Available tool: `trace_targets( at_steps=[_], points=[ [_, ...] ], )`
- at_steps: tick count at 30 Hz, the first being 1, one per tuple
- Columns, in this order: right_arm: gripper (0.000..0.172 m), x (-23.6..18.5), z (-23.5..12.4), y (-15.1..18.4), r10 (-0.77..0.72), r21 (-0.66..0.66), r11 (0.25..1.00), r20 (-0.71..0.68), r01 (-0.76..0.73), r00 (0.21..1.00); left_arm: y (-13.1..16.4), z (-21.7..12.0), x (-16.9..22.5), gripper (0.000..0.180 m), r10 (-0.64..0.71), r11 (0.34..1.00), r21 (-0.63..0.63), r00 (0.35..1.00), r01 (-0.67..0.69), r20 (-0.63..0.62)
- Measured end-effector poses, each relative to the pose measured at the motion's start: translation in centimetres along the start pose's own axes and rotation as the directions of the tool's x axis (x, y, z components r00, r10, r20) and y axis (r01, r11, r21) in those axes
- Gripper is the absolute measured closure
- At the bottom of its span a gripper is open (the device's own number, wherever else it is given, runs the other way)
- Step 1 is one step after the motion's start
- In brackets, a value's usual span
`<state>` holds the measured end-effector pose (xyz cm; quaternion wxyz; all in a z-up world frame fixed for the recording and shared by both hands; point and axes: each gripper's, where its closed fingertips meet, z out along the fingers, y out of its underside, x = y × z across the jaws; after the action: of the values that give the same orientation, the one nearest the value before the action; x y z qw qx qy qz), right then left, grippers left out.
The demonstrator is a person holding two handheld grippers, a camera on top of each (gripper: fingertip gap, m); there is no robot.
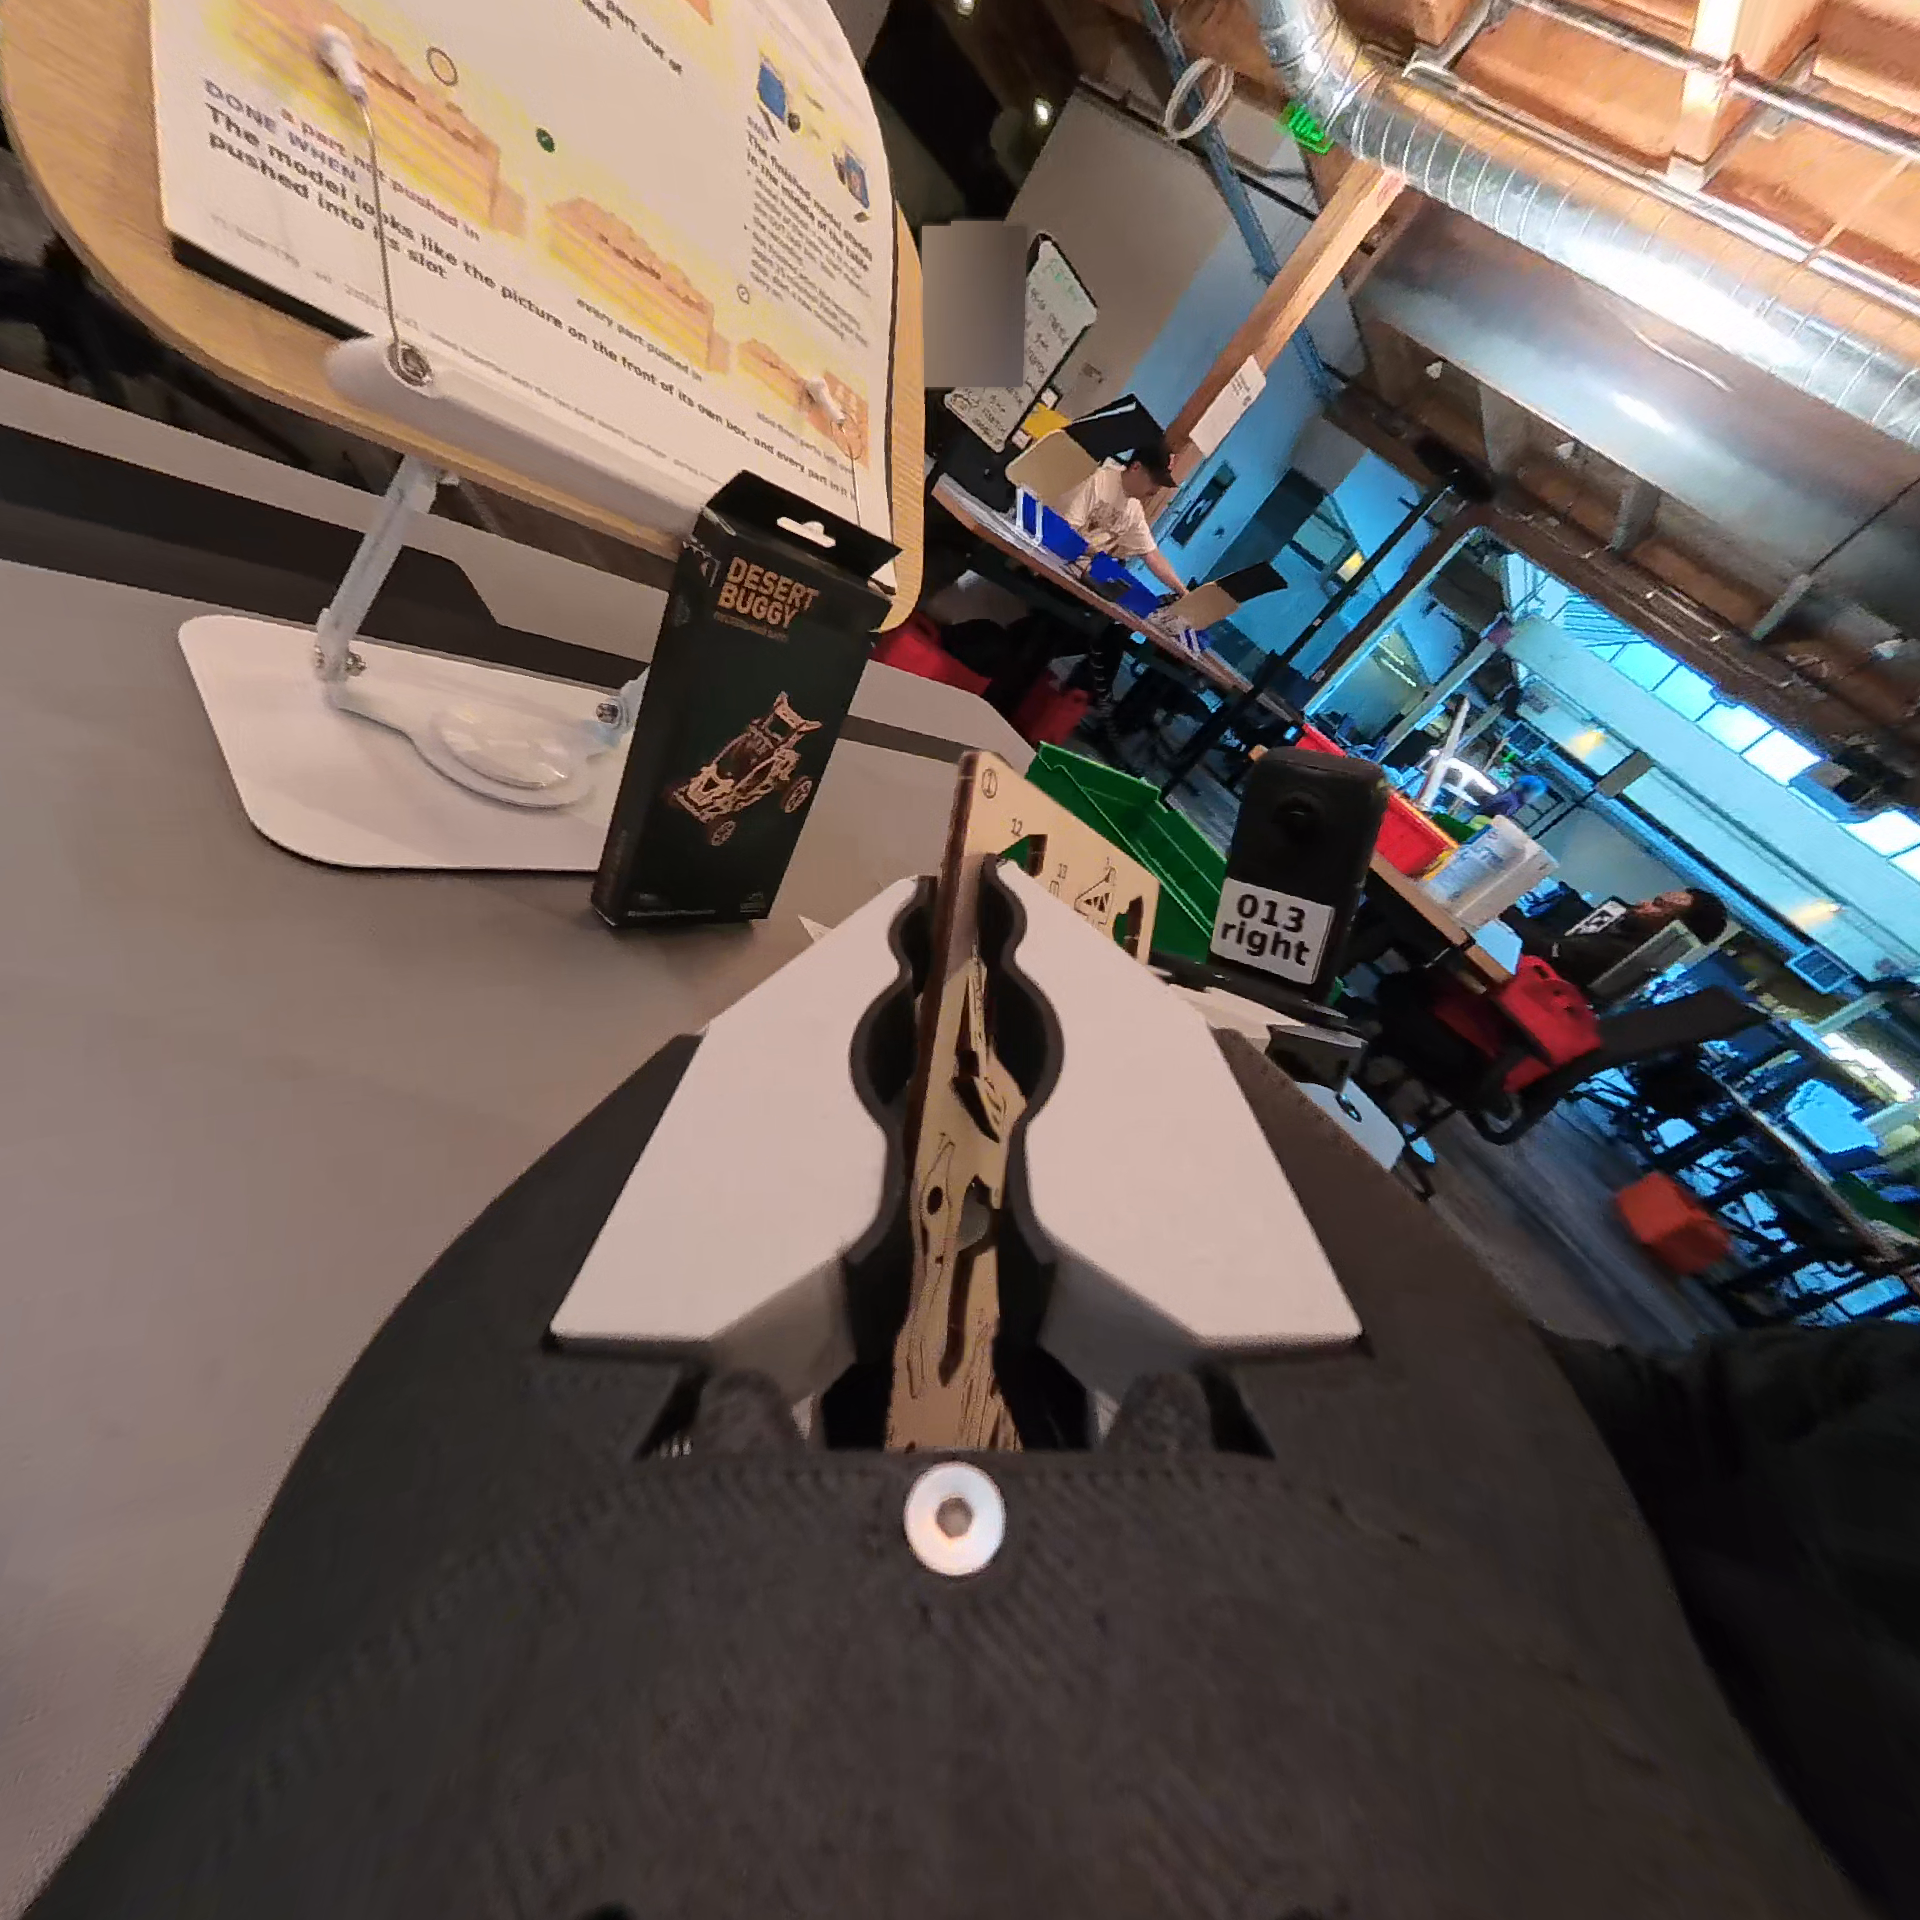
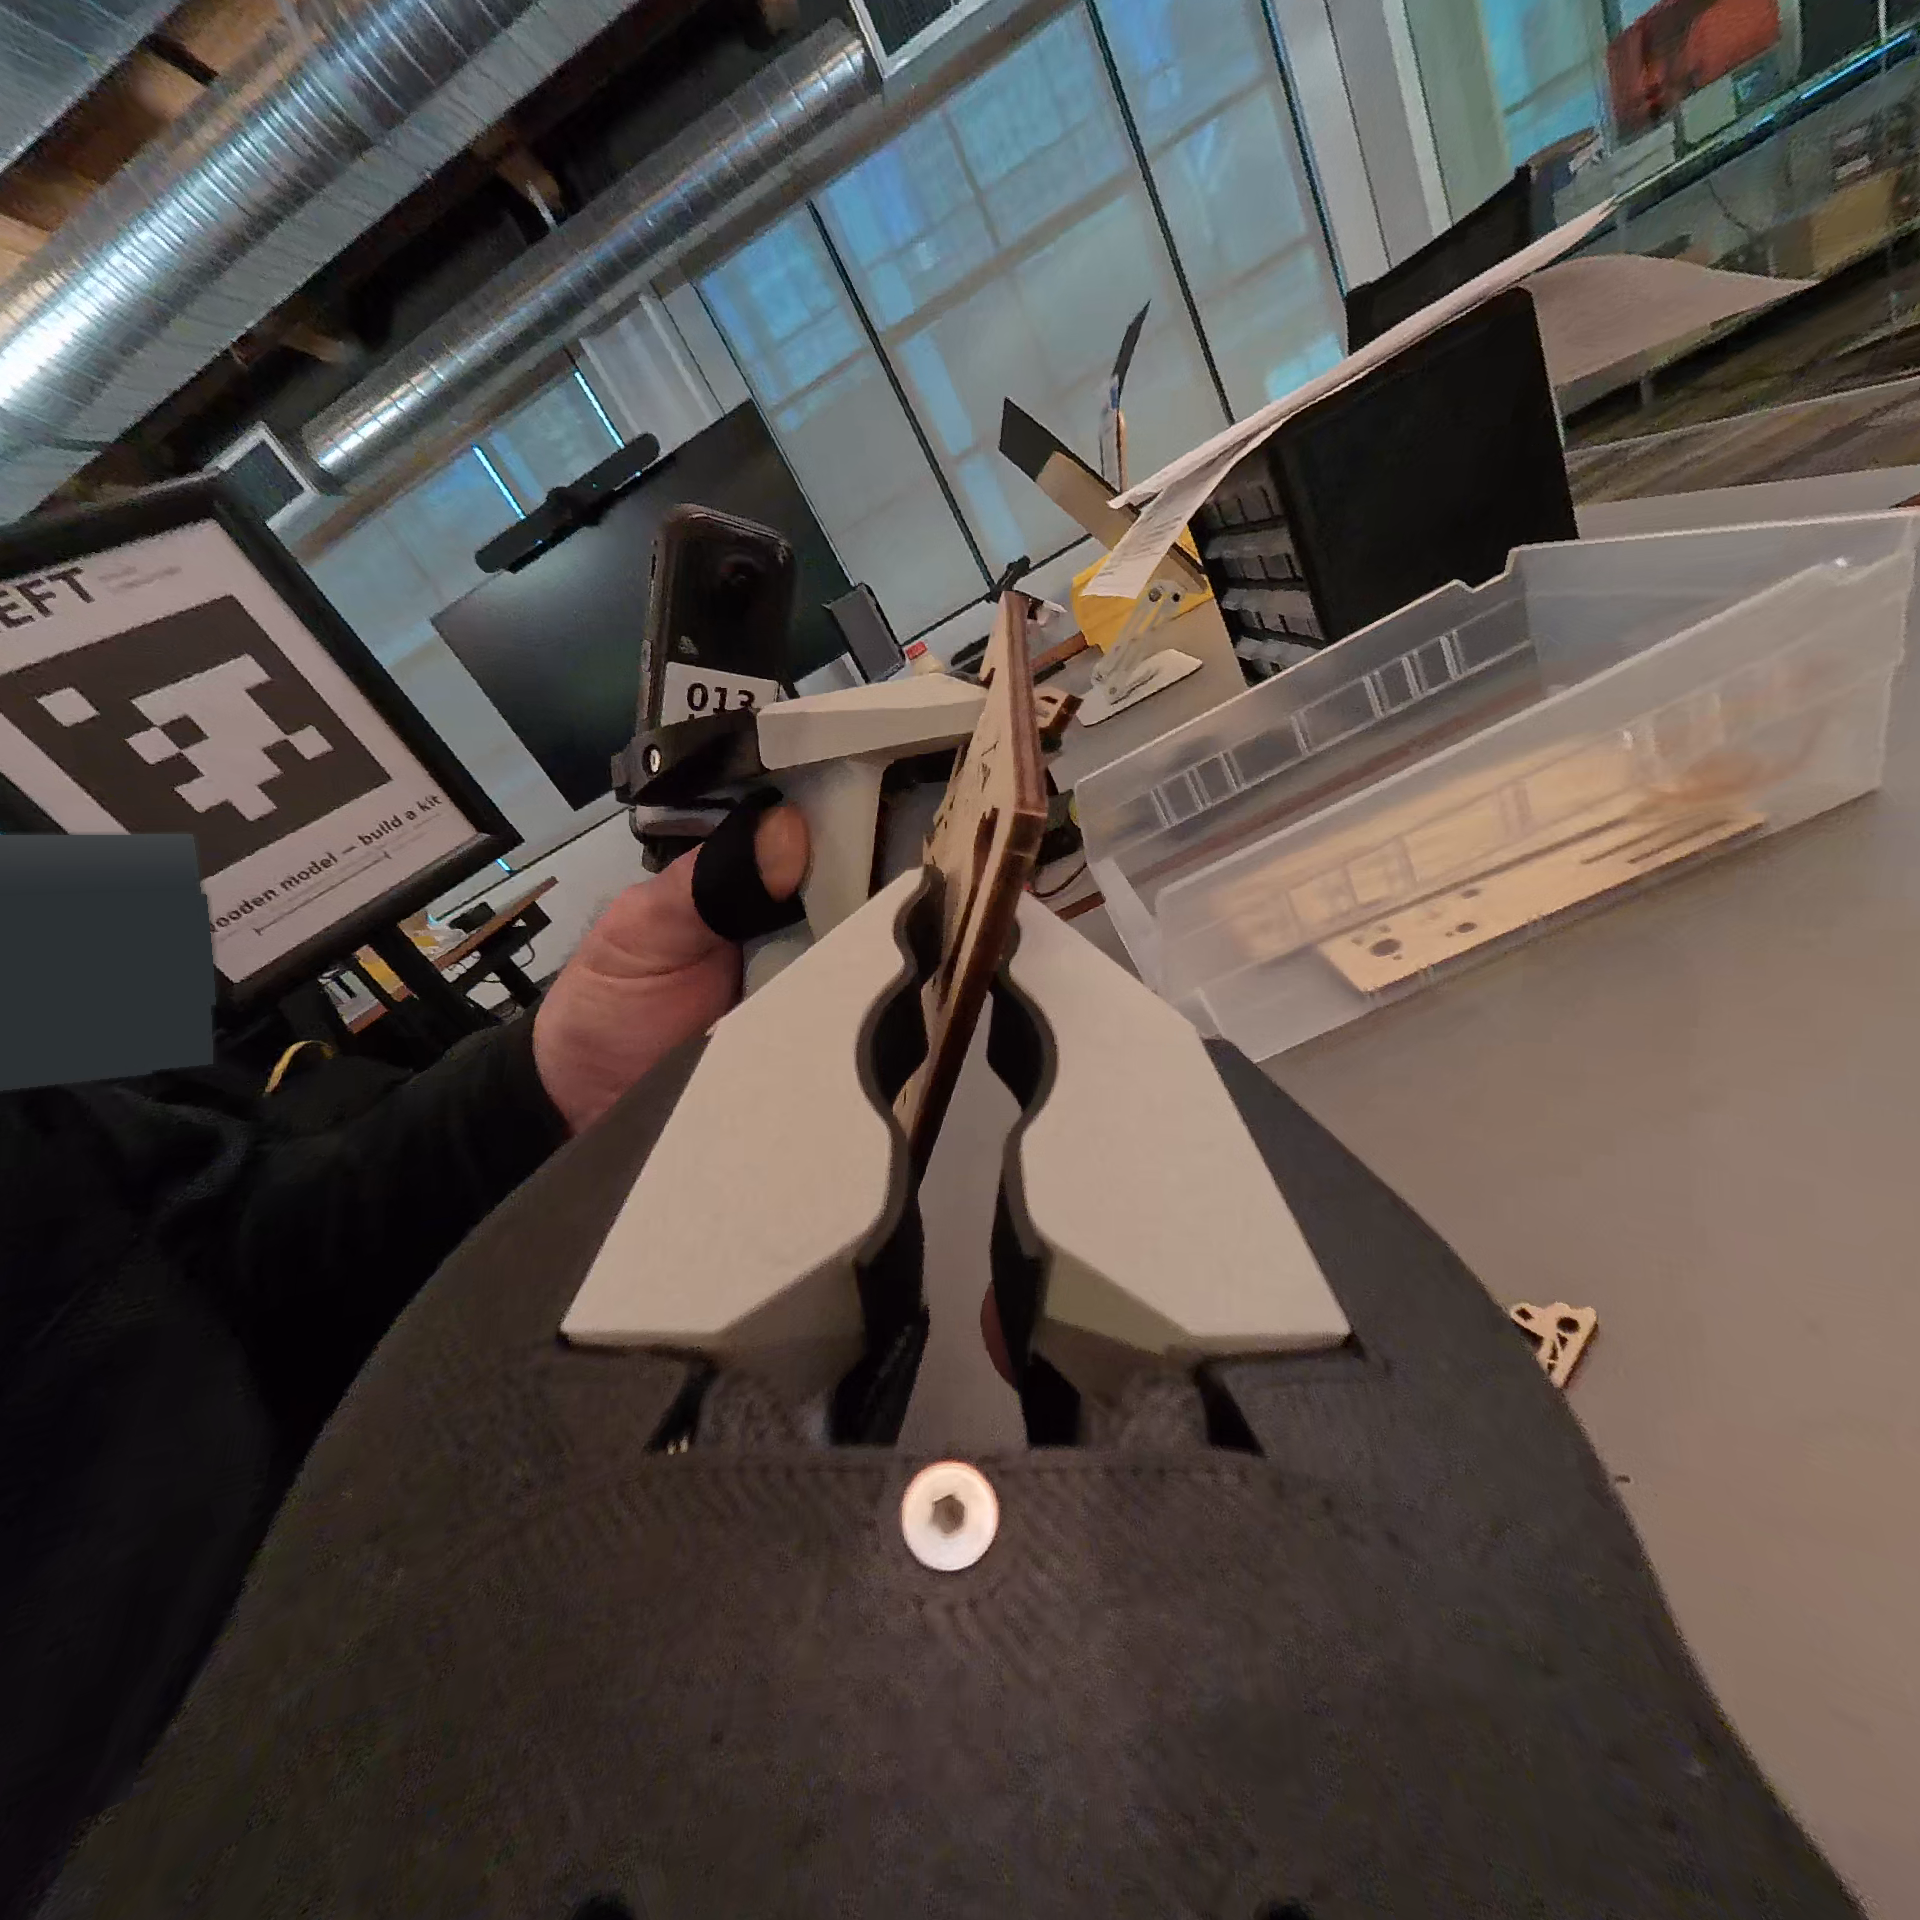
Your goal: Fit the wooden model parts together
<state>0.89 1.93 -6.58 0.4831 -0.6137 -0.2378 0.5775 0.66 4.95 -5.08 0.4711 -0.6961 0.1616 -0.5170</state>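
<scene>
A thin laser-cut wooden sheet (image 1: pixel 1081 862) with numbered parts and cut-outs is held up above the grey table (image 1: pixel 260 1091). My left gripper (image 1: pixel 961 883) is shut on it, and the sheet stands edge-on between its pads. In the right wrist view, my right gripper (image 2: pixel 966 920) is shut on the same wooden sheet (image 2: pixel 997 748), which runs slanted between its fingertips. The left gripper (image 2: pixel 862 727) clamps the sheet's far end there, held by a hand (image 2: pixel 644 977). The right gripper's camera body (image 1: pixel 1309 831) shows behind the sheet in the left wrist view.
A black model box (image 1: pixel 738 717) stands before an instruction board (image 1: pixel 520 208) on a white stand (image 1: pixel 416 769). A green bin (image 1: pixel 1132 831) lies behind. A clear plastic bin (image 2: pixel 1507 748) holds more wooden sheets. A small triangular wooden part (image 2: pixel 1555 1338) lies on the table. My two grippers' fingertips are within a few centimetres of each other.
</scene>
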Motion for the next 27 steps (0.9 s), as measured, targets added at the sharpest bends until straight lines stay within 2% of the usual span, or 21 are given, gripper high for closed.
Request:
trace_targets(
  at_steps=[3,5,7,10,13,20,27],
  points=[
    [0.169,0.4,-0.2,-0.1,0.061,0.023,0.998,0.027,-0.061,0.998,0.1,0.2,0.0,0.172,-0.045,0.999,-0.02,0.998,0.045,-0.045],
    [0.17,0.7,-0.5,-0.4,0.09,0.038,0.995,0.035,-0.091,0.995,0.2,0.0,-0.1,0.163,-0.023,0.999,-0.041,0.999,0.021,-0.049],
    [0.17,0.9,-1.1,-0.8,0.118,0.062,0.991,0.047,-0.121,0.992,0.7,-0.2,0.5,0.164,-0.015,0.996,-0.088,0.996,0.007,-0.091],
    [0.17,1.0,-1.4,-1.1,0.134,0.065,0.988,0.064,-0.138,0.989,1.9,-0.4,0.1,0.17,0.002,0.987,-0.158,0.996,-0.016,-0.087],
    [0.17,1.0,-1.2,-1.0,0.123,0.055,0.99,0.059,-0.127,0.991,1.9,-0.4,0.1,0.171,-0.007,0.988,-0.152,0.995,-0.008,-0.095],
    [0.169,1.4,-1.1,-0.9,0.046,0.043,0.998,-0.032,-0.044,0.998,1.6,-0.2,-0.5,0.17,0.101,0.983,-0.157,0.994,-0.094,0.037],
    [0.169,1.9,-0.8,-0.5,0.017,0.045,0.999,-0.094,-0.013,0.995,1.8,-0.1,-1.5,0.169,0.135,0.984,-0.129,0.984,-0.12,0.116]
  ],
)
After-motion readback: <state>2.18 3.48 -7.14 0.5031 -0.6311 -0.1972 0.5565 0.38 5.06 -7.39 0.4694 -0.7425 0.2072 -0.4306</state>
